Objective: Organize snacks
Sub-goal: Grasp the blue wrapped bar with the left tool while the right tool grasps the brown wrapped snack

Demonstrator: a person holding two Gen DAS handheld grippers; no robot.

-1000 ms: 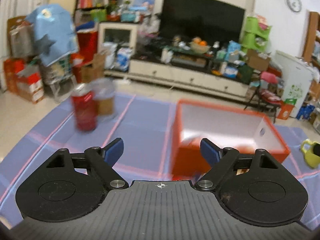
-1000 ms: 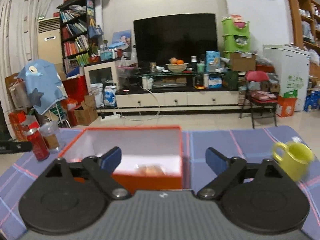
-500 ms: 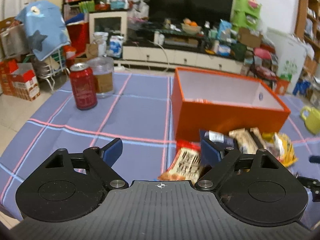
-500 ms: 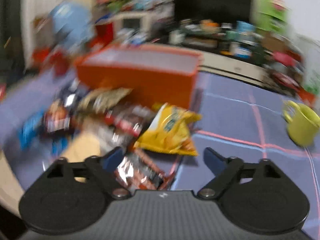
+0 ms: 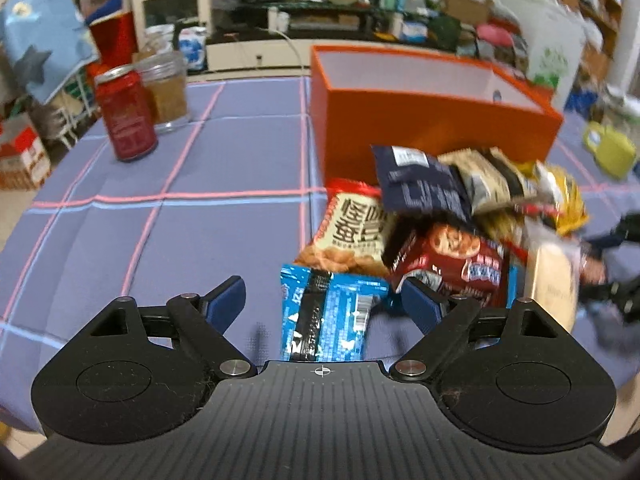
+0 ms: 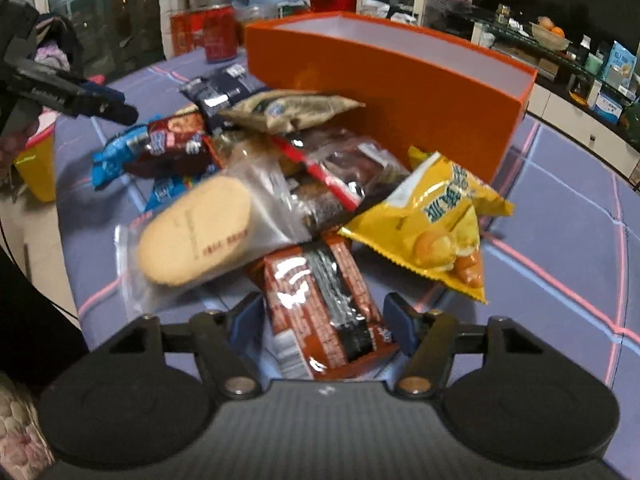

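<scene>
An open orange box (image 5: 420,128) (image 6: 400,88) stands on the blue checked tablecloth, with a pile of snack packets in front of it. My left gripper (image 5: 320,300) is open low over the pile's near edge. A blue foil packet (image 5: 328,312) lies between its fingers, untouched. My right gripper (image 6: 325,314) straddles a red-brown packet (image 6: 320,304). Its jaws are closing, and the pads stand just off the packet's edges. A yellow chip bag (image 6: 440,224) and a bagged biscuit (image 6: 196,236) lie just beyond it.
A red can (image 5: 126,116) and a glass jar (image 5: 166,88) stand at the cloth's far left. A yellow-green mug (image 5: 610,148) sits right of the box. The table edge runs close below both grippers. A cluttered TV unit fills the background.
Both grippers have dropped and tipped down from facing the room to the snack pile. The right jaws have narrowed around the red-brown packet. The left jaws keep their width.
</scene>
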